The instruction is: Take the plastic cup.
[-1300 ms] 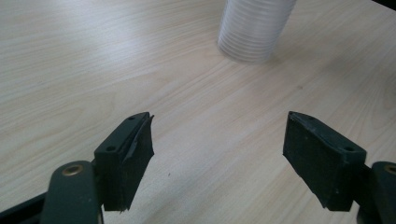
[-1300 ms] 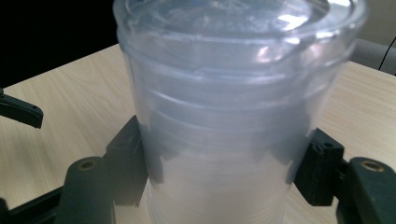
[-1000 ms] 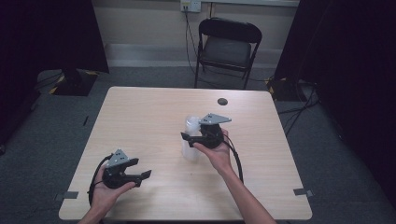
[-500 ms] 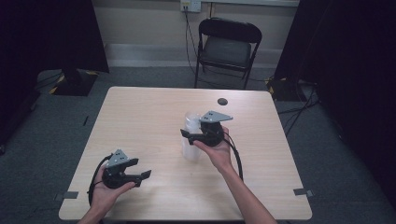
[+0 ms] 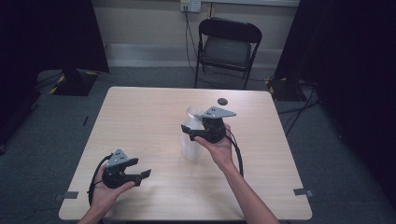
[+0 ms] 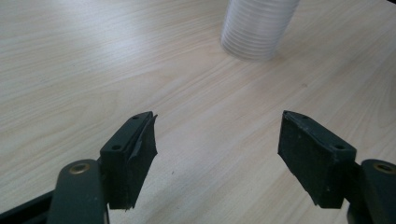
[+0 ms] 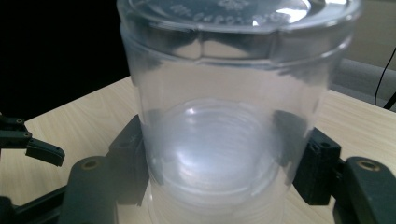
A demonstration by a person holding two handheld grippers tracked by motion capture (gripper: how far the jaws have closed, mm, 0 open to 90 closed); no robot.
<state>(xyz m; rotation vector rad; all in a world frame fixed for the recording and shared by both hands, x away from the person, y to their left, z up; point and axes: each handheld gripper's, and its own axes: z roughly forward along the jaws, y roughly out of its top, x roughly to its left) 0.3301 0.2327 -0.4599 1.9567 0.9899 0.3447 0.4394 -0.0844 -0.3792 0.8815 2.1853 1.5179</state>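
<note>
Clear plastic cup stack [image 5: 193, 135], upright at table [image 5: 140, 116] centre; small dark disc [image 5: 222, 101] beyond.
Right gripper [image 5: 198, 133] pinches it; left gripper [image 6: 217, 149] spread, near-left; right gripper view shows nested cup inside.

Right gripper [image 5: 195, 133] clamps the clear plastic cup [image 5: 192, 140] mid-table [image 5: 140, 116]; left gripper [image 5: 140, 173], jaws apart, rests near the front-left corner.

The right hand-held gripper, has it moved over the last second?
No, barely: the right hand-held gripper keeps the same spot below the small dark disc on the table, its jaws around the clear ribbed plastic cup.
</note>
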